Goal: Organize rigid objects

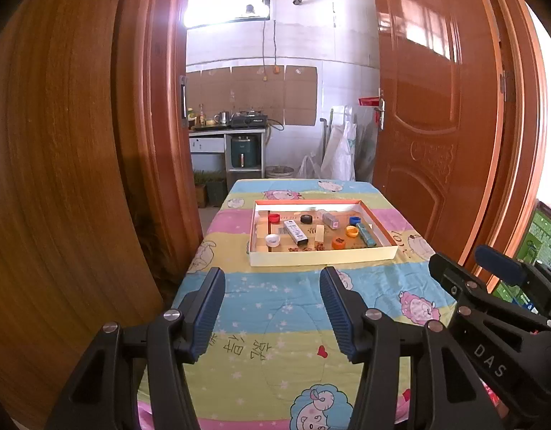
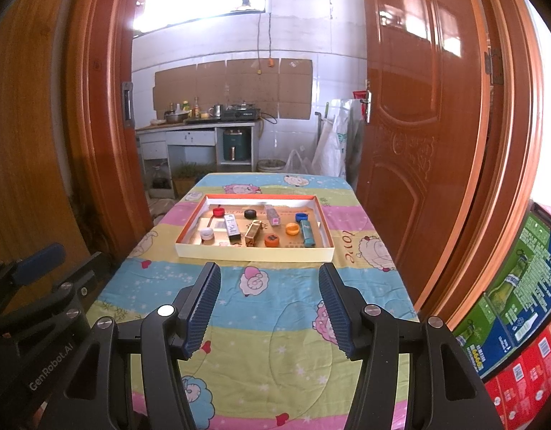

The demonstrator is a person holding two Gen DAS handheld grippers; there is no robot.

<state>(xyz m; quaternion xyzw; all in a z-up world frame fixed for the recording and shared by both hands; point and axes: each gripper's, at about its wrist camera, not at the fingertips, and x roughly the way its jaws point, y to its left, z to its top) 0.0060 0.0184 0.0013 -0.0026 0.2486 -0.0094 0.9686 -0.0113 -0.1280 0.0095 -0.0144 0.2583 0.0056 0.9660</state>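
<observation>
A shallow cardboard tray [image 1: 322, 256] [image 2: 254, 252] with an orange inner rim sits on the far half of the table. Inside lie several bottle caps: red [image 1: 274, 218], black [image 1: 306, 219], white [image 1: 272, 239], blue [image 1: 354, 220] and orange [image 1: 338, 242]. Small boxes lie among them: a white one [image 1: 296, 232], a teal one [image 1: 366, 234] and a gold one [image 2: 253, 233]. My left gripper [image 1: 272, 283] is open and empty over the near table, short of the tray. My right gripper [image 2: 270, 279] is open and empty beside it.
The table wears a striped cartoon-sheep cloth [image 1: 275, 322]. An open wooden door [image 1: 436, 107] stands at the right and a wooden panel [image 1: 60, 143] at the left. Printed cartons [image 2: 519, 304] are stacked at the right. A kitchen counter [image 2: 196, 129] lies beyond.
</observation>
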